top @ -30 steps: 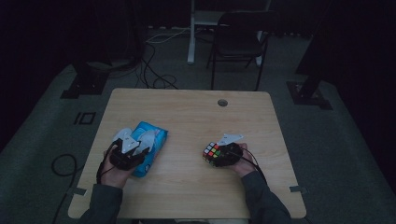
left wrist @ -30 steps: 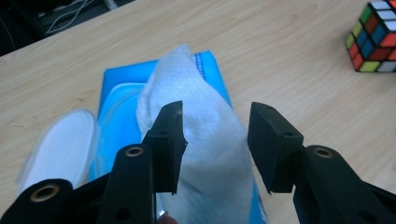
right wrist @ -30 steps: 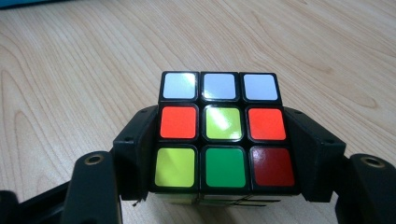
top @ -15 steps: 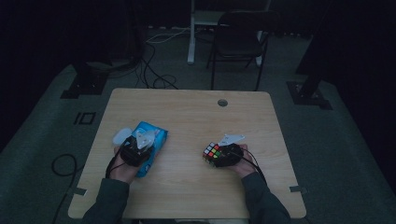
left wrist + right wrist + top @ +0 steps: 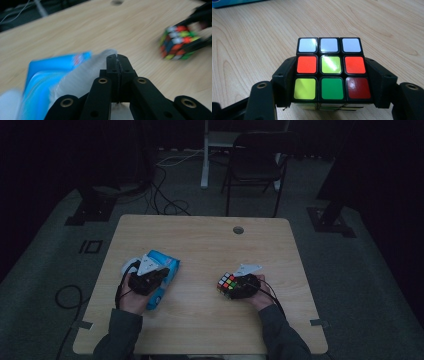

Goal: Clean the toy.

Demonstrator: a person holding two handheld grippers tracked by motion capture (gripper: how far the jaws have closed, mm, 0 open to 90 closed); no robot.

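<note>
A blue tissue packet (image 5: pixel 169 262) (image 5: pixel 42 80) lies at the table's left. My left gripper (image 5: pixel 161 273) (image 5: pixel 117 59) hovers over it with its jaws pressed together, and a thin white tissue sheet (image 5: pixel 82 75) runs from the packet up into them. On the right, a Rubik's cube (image 5: pixel 226 283) (image 5: pixel 331 70) rests on the wood. My right gripper (image 5: pixel 231 286) (image 5: pixel 332 82) is shut on it, one finger on each side face. The cube's top shows white, orange, yellow, green and red stickers. It also shows blurred in the left gripper view (image 5: pixel 178 41).
The wooden table (image 5: pixel 210 245) has a round cable hole (image 5: pixel 238 229) near its far edge. A dark chair (image 5: pixel 255 165) and floor cables (image 5: pixel 165 195) lie beyond the table. Bare wood separates the packet from the cube.
My left gripper has shifted a little right and forward over the blue packet. The right gripper and the cube have stayed put.
</note>
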